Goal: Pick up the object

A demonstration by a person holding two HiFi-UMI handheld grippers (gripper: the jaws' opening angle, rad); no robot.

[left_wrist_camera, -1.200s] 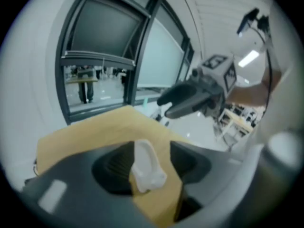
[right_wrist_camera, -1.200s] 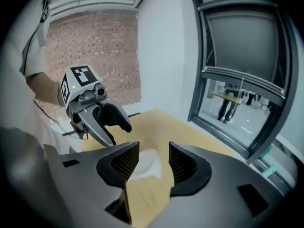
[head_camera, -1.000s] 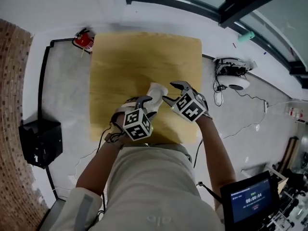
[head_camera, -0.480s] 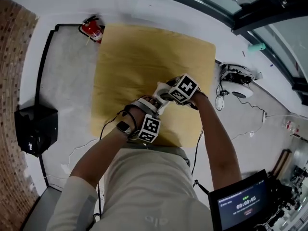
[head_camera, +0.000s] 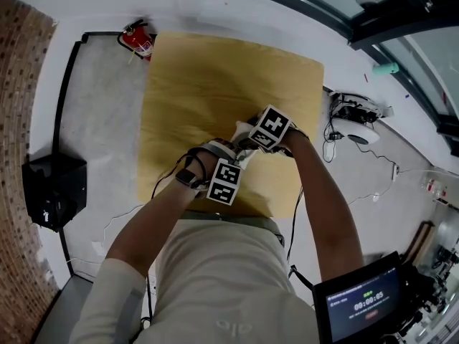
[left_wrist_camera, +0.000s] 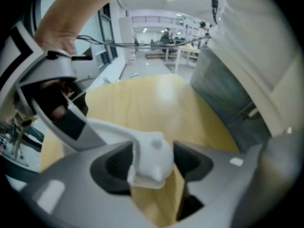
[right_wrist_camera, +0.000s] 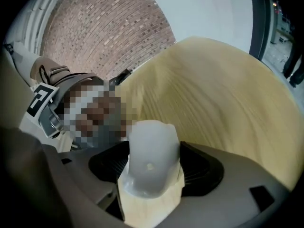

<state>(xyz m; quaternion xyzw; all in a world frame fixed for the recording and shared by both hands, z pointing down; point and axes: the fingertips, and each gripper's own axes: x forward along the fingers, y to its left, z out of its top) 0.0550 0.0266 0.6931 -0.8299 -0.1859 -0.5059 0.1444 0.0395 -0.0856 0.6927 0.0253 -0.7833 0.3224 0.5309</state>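
Observation:
The object is a small white moulded piece (head_camera: pixel 242 130) lying on the yellow wooden table (head_camera: pixel 201 77), mostly hidden by both grippers in the head view. My left gripper (head_camera: pixel 231 151) comes at it from the near side and my right gripper (head_camera: pixel 248 139) from the right. In the left gripper view the white piece (left_wrist_camera: pixel 151 156) sits between the wide jaws of the left gripper (left_wrist_camera: pixel 152 164) and nearly fills the gap. In the right gripper view the white piece (right_wrist_camera: pixel 152 151) stands between the jaws of the right gripper (right_wrist_camera: pixel 154 169), which are opening.
A red fire extinguisher (head_camera: pixel 138 40) lies on the floor at the table's far left corner. A black box (head_camera: pixel 54 199) stands at the left, a white device with cables (head_camera: pixel 353 117) at the right, a monitor (head_camera: pixel 362 303) at the lower right.
Both grippers have moved inward onto the white piece, which was partly showing between them a second ago. Since half a second ago they have barely shifted.

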